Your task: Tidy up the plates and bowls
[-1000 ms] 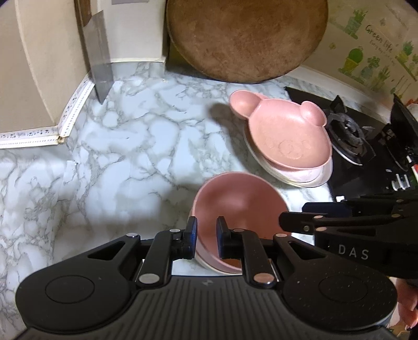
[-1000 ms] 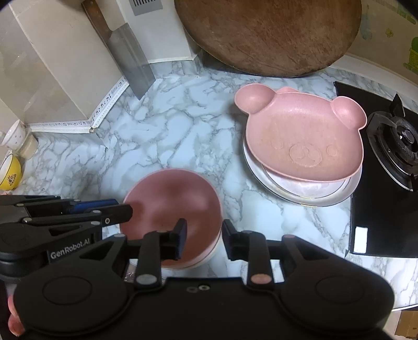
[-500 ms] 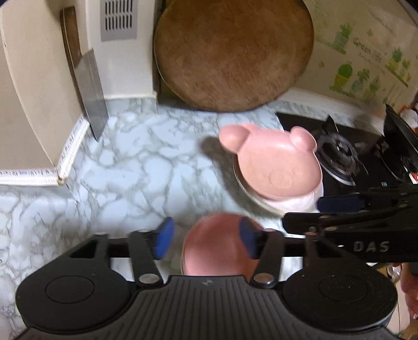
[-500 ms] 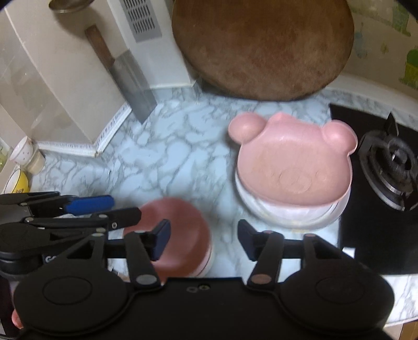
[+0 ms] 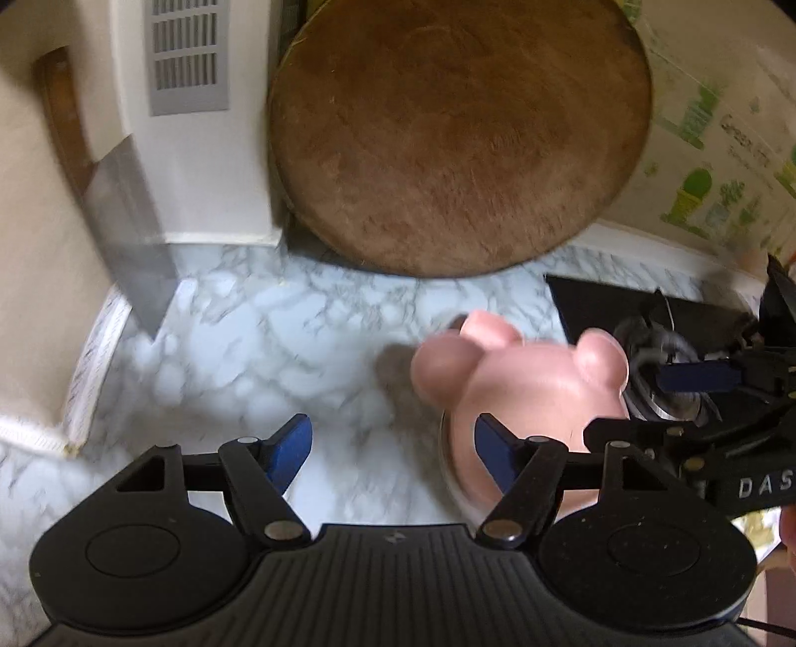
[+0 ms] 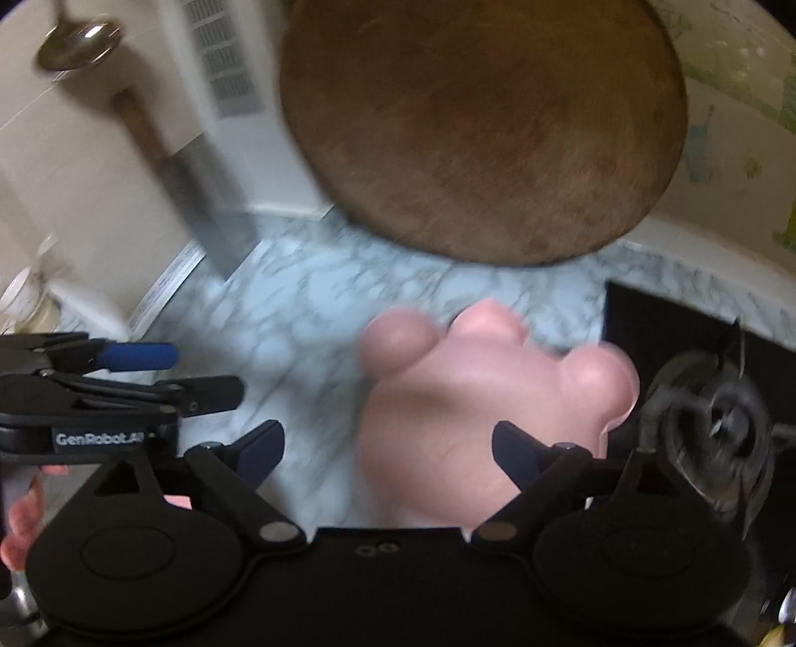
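A pink bear-shaped plate (image 5: 527,393) lies on a stack of plates on the marble counter (image 5: 278,348), blurred by motion; it also shows in the right wrist view (image 6: 472,413). My left gripper (image 5: 393,448) is open and empty, above the counter just left of the plate. My right gripper (image 6: 388,448) is open and empty, above the plate's near left part. The right gripper shows at the right edge of the left wrist view (image 5: 716,398); the left gripper shows at the left of the right wrist view (image 6: 139,378). The pink bowls are out of view.
A round wooden board (image 5: 457,134) leans on the back wall. A cleaver (image 5: 129,229) hangs at the left wall. A black gas hob (image 6: 711,413) lies right of the plates. A ladle (image 6: 74,45) hangs at top left.
Both grippers opened, let go of the pink bowls and pulled up and back. The bowls dropped out of view. Both views now tilt up toward the back wall.
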